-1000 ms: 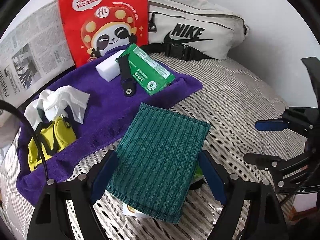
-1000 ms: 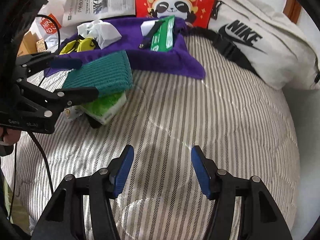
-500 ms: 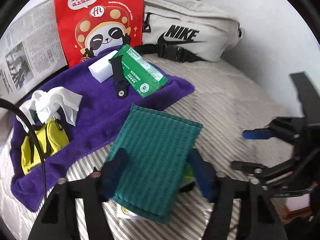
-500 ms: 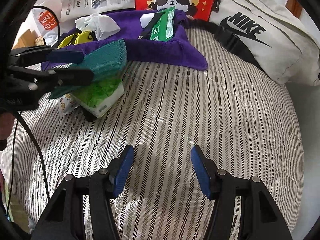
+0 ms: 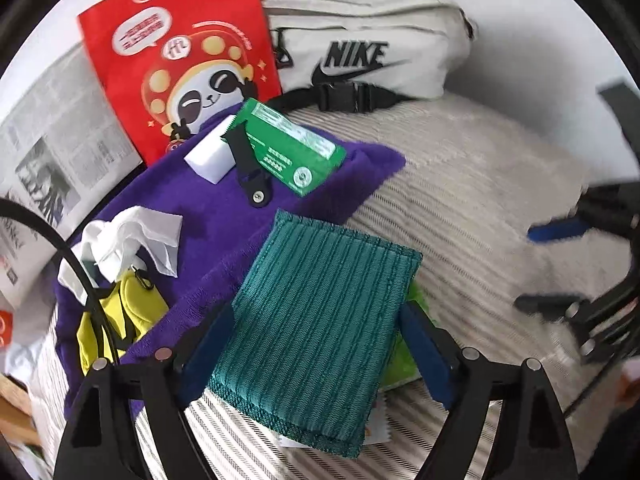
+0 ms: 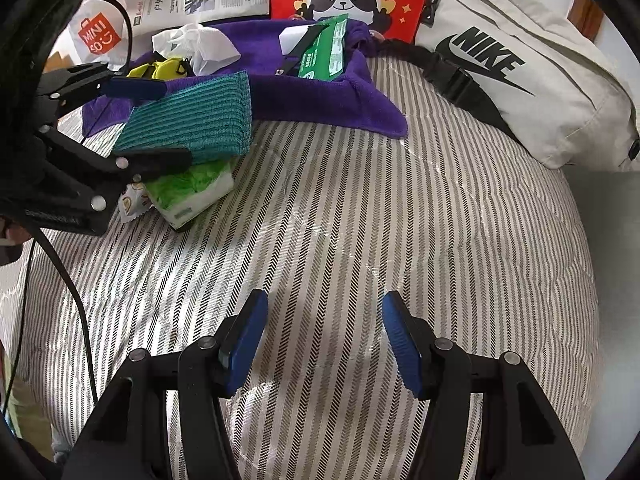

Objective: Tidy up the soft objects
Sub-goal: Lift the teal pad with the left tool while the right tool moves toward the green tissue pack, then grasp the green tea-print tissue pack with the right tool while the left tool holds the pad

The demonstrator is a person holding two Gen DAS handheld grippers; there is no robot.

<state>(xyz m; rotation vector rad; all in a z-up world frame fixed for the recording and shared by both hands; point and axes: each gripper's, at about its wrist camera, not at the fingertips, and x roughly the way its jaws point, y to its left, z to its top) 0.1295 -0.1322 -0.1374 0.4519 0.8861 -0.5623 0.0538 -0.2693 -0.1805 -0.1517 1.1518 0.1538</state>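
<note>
A folded teal ribbed cloth (image 5: 332, 280) lies on a green tissue pack (image 6: 192, 192), its far edge at the purple towel (image 5: 224, 216). My left gripper (image 5: 316, 312) straddles the cloth. Its jaws are opening, and the blue pads stand beside the cloth's edges without pressing on it. On the towel lie a white crumpled tissue (image 5: 132, 240), a yellow pouch (image 5: 120, 316), a white block (image 5: 210, 156), a black strap (image 5: 248, 164) and a green box (image 5: 288, 152). My right gripper (image 6: 325, 300) hangs open over the bare striped bed cover (image 6: 360, 220), holding nothing.
A white Nike bag (image 5: 360, 56) lies at the back right against the wall. A red panda bag (image 5: 188, 64) and a newspaper (image 5: 52, 136) stand behind the towel. A Miniso bag (image 6: 96, 36) sits at the far left. A snack sachet (image 6: 132, 200) peeks out beside the tissue pack.
Half a second ago the left jaws squeezed the teal cloth and tilted it up. Now they have spread, and the cloth lies flat again. The left gripper rolled slightly. The right gripper kept still.
</note>
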